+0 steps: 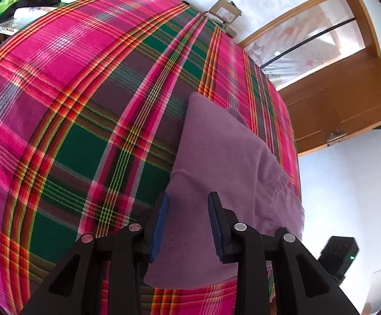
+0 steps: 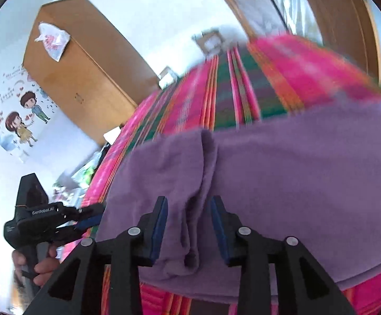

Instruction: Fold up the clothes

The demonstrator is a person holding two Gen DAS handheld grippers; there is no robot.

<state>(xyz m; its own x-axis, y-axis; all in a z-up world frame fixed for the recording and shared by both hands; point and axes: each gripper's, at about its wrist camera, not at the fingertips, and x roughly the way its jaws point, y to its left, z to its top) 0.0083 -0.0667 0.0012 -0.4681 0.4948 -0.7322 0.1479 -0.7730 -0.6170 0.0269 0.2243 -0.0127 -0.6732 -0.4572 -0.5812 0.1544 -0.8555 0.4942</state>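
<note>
Blue pads on my left hand-held gripper (image 1: 188,225) stand apart over the purple garment (image 1: 216,157), with fleece showing in the gap and neither pad pressing on it as far as I can see. My right hand-held gripper (image 2: 189,229) is also apart; its jaws have just been opening, and a raised fold of the same garment runs up between them without being pinched.

That garment lies partly folded on the bed, near the bed's front edge and toward its right side as my left camera sees it. One pointed corner reaches up toward the middle of the bed, and a hemmed edge curves down toward the right edge of the bed. In the right view, which is blurred by motion, the fabric spreads wide across the lower half, and I see my left gripper just beside the garment's left edge, with a hand (image 2: 43,265) wrapped round its grip.

Under the cloth is a plaid bedspread (image 1: 85,105) in pink, green and orange. Past the bed's far edge sit cardboard boxes (image 1: 224,10), and a wooden door (image 1: 348,99) stands to the right. The right camera also catches a wooden wardrobe (image 2: 85,78) with a plastic bag (image 2: 52,40) on top.
</note>
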